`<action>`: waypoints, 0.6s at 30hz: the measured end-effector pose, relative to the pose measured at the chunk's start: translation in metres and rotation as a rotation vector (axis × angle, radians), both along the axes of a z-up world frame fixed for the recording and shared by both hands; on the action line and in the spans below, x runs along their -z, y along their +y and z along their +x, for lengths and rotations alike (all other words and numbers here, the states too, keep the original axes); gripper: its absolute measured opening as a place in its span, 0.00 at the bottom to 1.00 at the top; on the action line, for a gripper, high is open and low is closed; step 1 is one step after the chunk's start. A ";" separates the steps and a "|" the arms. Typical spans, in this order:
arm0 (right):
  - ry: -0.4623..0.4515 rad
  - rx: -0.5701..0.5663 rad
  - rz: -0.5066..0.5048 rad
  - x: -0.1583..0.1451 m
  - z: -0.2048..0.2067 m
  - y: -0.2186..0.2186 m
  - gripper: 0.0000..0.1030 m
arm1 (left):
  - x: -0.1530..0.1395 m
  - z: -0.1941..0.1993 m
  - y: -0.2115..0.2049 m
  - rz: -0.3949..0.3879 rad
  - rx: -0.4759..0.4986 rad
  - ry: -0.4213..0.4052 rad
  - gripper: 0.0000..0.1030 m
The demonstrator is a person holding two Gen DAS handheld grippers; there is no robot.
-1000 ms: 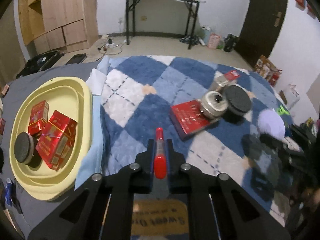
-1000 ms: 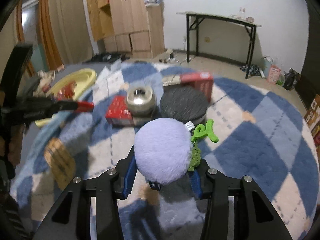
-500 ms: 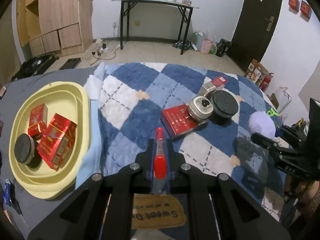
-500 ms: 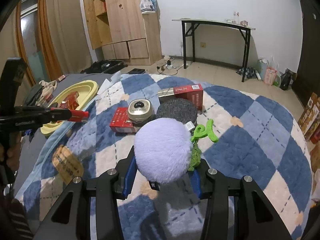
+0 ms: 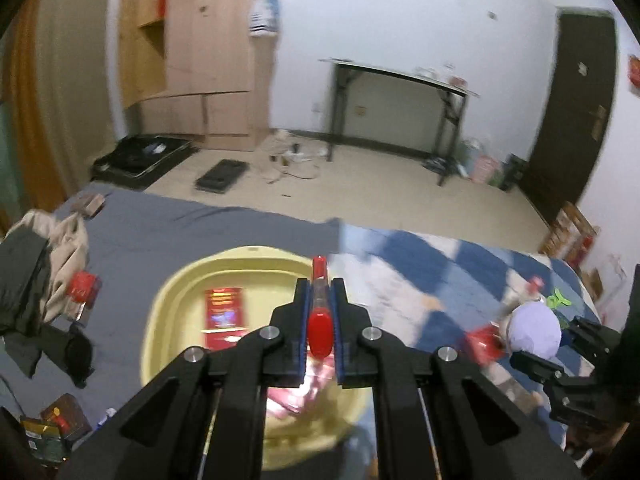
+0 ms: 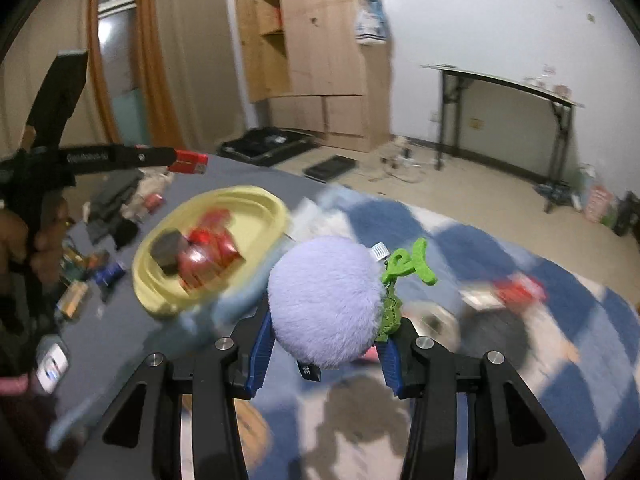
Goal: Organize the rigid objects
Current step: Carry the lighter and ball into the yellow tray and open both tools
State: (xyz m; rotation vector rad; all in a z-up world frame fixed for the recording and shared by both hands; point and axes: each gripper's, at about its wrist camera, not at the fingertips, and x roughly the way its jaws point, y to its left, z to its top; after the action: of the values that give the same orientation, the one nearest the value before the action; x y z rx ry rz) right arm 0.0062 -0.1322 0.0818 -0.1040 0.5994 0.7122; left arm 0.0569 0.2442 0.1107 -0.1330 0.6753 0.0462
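Over the blue checked quilt (image 6: pixel 540 344), I hang my left gripper (image 5: pixel 320 300) above the yellow tray (image 5: pixel 172 300), which already carries red boxes (image 6: pixel 208 252) and a dark puck. Its jaws pinch a slim red-capped tube (image 5: pixel 320 320). I judge the drop-off is in hand: next, lower and release inside the rim. My right gripper (image 6: pixel 324 344) clamps a lilac pompom (image 6: pixel 320 300) with a green clip (image 6: pixel 408 264), waiting its turn.

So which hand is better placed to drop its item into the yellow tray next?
Left. Its gripper, shut on the red tube, hovers directly over the yellow tray; the right gripper, holding the purple pompom, sits off beside it.
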 end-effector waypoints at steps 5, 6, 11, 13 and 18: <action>-0.003 -0.110 -0.014 -0.003 0.027 0.087 0.43 | 0.039 0.024 0.056 -0.071 -0.095 0.068 0.11; 0.002 -0.130 -0.024 -0.001 0.034 0.103 0.43 | 0.046 0.029 0.064 -0.077 -0.098 0.078 0.11; 0.054 -0.206 -0.083 0.017 0.080 0.173 0.43 | 0.064 0.048 0.081 -0.080 -0.075 0.096 0.11; 0.092 -0.223 -0.113 0.030 0.104 0.198 0.43 | 0.069 0.052 0.087 -0.108 -0.084 0.082 0.11; 0.153 -0.222 -0.176 0.055 0.152 0.241 0.43 | 0.095 0.065 0.093 -0.180 -0.068 0.097 0.11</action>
State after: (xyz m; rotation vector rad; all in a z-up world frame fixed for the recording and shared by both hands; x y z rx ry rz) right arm 0.1583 0.1088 0.0264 -0.2849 0.8055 0.8869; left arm 0.1216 0.3373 0.0162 -0.3283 0.7716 0.0573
